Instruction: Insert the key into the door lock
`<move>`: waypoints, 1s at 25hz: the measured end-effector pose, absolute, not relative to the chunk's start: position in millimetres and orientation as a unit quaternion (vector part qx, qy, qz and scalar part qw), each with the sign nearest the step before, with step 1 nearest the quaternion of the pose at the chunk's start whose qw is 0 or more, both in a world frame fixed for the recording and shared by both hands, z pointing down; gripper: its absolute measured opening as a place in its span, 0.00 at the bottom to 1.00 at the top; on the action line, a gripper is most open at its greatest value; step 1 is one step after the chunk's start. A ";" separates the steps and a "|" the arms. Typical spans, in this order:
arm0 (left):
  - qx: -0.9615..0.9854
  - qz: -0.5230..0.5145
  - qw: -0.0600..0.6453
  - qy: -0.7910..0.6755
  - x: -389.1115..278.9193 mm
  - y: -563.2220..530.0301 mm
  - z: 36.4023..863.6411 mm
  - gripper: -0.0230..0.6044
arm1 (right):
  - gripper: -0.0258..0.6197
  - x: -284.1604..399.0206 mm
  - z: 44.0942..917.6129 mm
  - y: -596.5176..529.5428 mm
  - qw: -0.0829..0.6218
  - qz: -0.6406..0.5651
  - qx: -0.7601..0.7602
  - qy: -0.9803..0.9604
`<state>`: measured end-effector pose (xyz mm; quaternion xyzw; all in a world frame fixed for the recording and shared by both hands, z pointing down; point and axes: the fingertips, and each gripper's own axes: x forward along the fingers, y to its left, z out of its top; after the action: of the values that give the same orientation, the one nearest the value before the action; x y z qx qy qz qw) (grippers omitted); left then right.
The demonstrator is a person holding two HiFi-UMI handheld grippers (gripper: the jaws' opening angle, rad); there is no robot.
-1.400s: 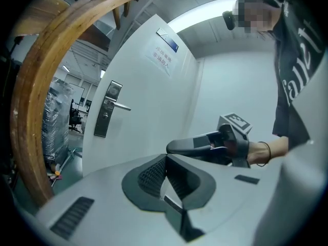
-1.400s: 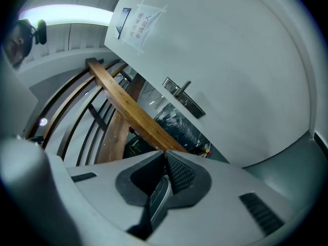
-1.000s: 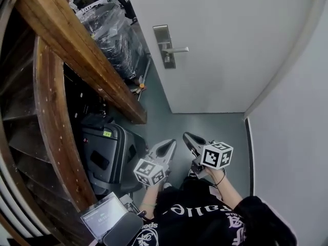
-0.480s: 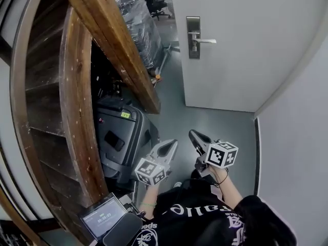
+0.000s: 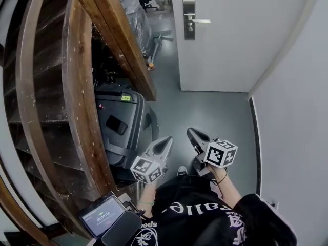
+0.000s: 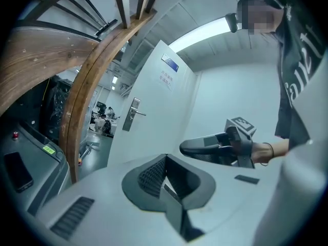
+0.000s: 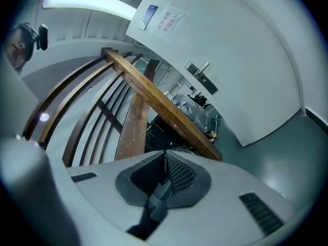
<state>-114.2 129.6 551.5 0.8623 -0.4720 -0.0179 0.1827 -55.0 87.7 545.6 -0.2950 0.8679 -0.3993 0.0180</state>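
Observation:
The white door point(image 5: 241, 29) stands ajar at the top of the head view. Its metal lock plate with a lever handle point(image 5: 189, 19) is far ahead of both grippers. My left gripper point(image 5: 167, 140) and right gripper point(image 5: 190, 133) are held side by side, low in front of the person's body, over the grey floor. Both are shut, with nothing seen between the jaws. No key shows in any view. The left gripper view shows the lock plate point(image 6: 133, 115) in the distance and the right gripper point(image 6: 205, 146) beside it. In the right gripper view the lock plate point(image 7: 202, 79) is small and far.
A curved wooden staircase point(image 5: 115, 45) fills the left side. A dark suitcase point(image 5: 120, 129) stands under it, close to the left gripper. Wrapped goods point(image 5: 134, 14) lie beyond the doorway. A white wall point(image 5: 292, 111) closes the right side. A small screen device point(image 5: 102, 215) sits at the bottom left.
The head view has shifted, so the door and lock plate sit higher in the picture and look smaller. Both grippers stay shut in nearly the same place.

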 end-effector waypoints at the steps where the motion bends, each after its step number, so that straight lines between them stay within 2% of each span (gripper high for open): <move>1: 0.864 -0.020 0.183 -0.469 -112.5 134.4 551.0 0.04 | 0.08 -51.3 544.9 95.0 0.017 -0.397 -0.301 0.867; 15: 0.874 -0.035 0.166 -0.456 -58.7 171.4 526.1 0.04 | 0.08 17.8 524.9 137.0 0.024 -0.378 -0.328 0.865; 25: 0.873 -0.036 0.173 -0.455 43.9 205.8 523.7 0.04 | 0.08 104.1 520.2 168.8 0.010 -0.370 -0.313 0.875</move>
<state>43.9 205.8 523.7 0.8728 -0.4550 -0.0363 0.1729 104.1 168.8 520.2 -0.3128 0.8745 -0.3704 0.0100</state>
